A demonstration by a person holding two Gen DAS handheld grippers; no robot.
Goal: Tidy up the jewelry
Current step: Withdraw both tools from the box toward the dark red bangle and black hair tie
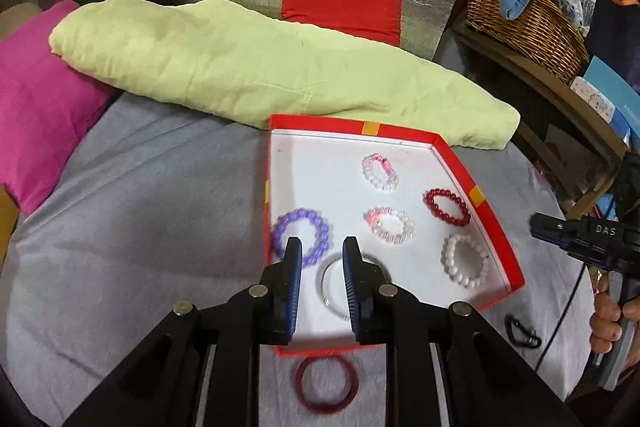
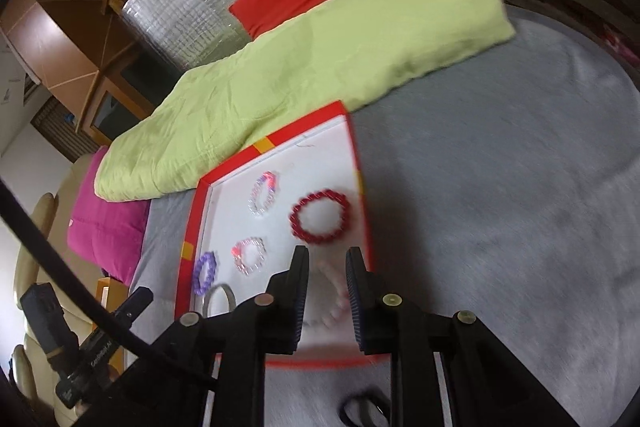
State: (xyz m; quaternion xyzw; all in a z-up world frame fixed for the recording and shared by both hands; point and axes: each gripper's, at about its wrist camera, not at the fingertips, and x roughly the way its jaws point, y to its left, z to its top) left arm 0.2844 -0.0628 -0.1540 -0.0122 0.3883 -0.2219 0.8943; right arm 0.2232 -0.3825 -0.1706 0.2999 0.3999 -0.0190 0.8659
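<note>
1. My left hand-held gripper (image 1: 322, 247) hovered over the near end of the red box (image 1: 460, 163), its jaws a narrow gap apart and gripping nothing.
2. My right hand-held gripper (image 2: 327, 257) hung over the box's near right corner, jaws likewise slightly parted and empty.
3. Inside the white-lined box lay a purple bead bracelet (image 1: 301, 231) at the left, a clear bangle (image 1: 332, 287) nearest me, two pink-and-white bead bracelets (image 1: 380, 171) in the middle, a dark red bead bracelet (image 1: 447, 207) far right, and a white pearl bracelet (image 1: 466, 261) near right.
4. A dark red bangle (image 1: 326, 383) lay on the grey cloth just outside the box's near edge.
5. A black hair tie (image 1: 520, 333) lay on the cloth to the right of the box.
6. A green pillow (image 1: 240, 67) lay beyond the box.
</note>
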